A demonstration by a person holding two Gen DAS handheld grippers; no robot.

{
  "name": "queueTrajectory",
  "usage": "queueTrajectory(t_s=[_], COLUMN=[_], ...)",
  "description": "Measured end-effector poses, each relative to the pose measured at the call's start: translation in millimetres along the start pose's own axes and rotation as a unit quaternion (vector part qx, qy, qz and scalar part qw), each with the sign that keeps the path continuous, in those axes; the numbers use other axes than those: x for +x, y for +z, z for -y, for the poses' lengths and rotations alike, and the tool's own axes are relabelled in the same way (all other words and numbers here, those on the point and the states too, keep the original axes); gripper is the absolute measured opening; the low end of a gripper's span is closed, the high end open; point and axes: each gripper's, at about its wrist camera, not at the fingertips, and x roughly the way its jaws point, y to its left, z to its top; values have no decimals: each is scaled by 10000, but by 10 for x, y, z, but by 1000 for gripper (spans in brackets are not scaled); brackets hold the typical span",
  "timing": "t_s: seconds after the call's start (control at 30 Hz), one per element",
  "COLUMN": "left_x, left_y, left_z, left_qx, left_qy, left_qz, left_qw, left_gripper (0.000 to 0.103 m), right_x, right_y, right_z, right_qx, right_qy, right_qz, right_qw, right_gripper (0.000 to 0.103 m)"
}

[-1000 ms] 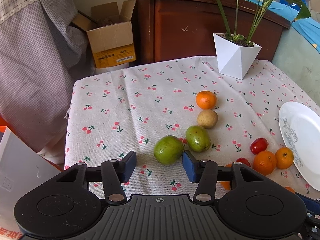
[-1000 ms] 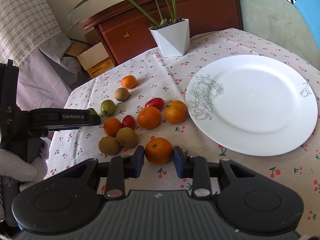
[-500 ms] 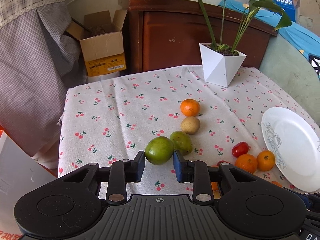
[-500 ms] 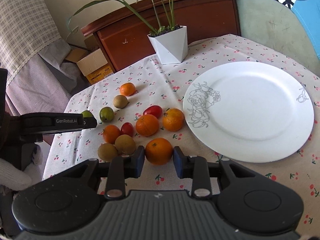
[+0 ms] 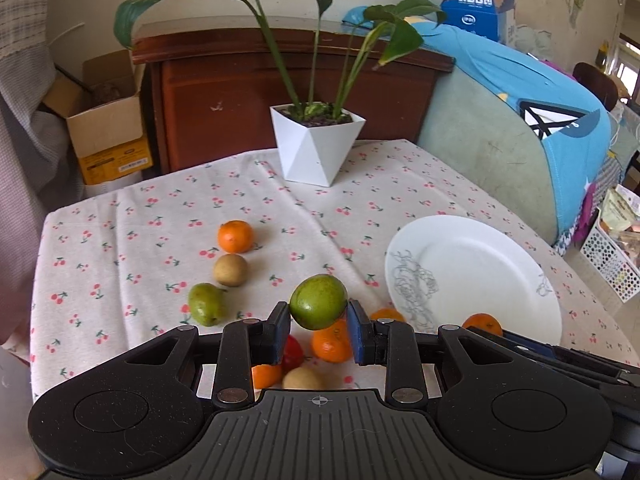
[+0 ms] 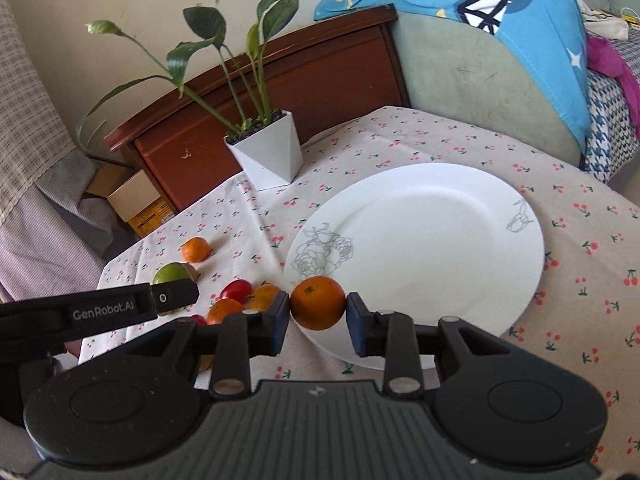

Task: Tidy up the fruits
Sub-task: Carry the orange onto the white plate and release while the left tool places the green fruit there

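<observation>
A white faceted planter (image 5: 318,146) with a long-leaved plant (image 5: 304,36) stands at the far edge of the tabletop (image 5: 120,240), which wears a cherry-print cloth. Behind it is a dark wooden cabinet (image 5: 224,92); an open cardboard box (image 5: 106,128) sits to its left, and a blue-draped armchair (image 5: 520,120) to the right.

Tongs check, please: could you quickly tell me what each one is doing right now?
Left tongs: closed on the green fruit.
Right tongs: closed on an orange.

The plate (image 6: 420,240) is wide open on the right. The plant pot (image 6: 270,156) blocks the far side. Loose fruit (image 5: 230,254) clutters the worktop's (image 5: 120,248) near left.
</observation>
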Motion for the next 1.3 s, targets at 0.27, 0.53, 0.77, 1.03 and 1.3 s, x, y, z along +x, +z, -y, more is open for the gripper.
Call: queueTrajectory(t_s=[0.27, 0.53, 0.77, 1.03, 1.3], left_x=[100, 174, 116, 157, 448], left_y=[-2, -40, -36, 99, 228], left_z=[387, 472, 200, 89, 237], left_qx=[370, 436, 213, 164, 901], left_qy=[-265, -311, -203, -194, -119], left_qz=[55, -40, -93, -58, -271], left_qw=[9989, 9986, 9995, 9997, 9955], left_gripper=[28, 28, 28, 29, 30], right_x=[-36, -43, -16, 18, 17], right_y=[27, 21, 27, 31, 31], right_z=[246, 382, 377, 395, 389], right_qx=[387, 757, 828, 995, 1027], right_qy=[-286, -260, -208, -136, -91], right_qz=[21, -102, -149, -197, -222], right_qw=[9988, 9967, 9962, 9947, 9944], right_gripper=[31, 31, 31, 31, 31])
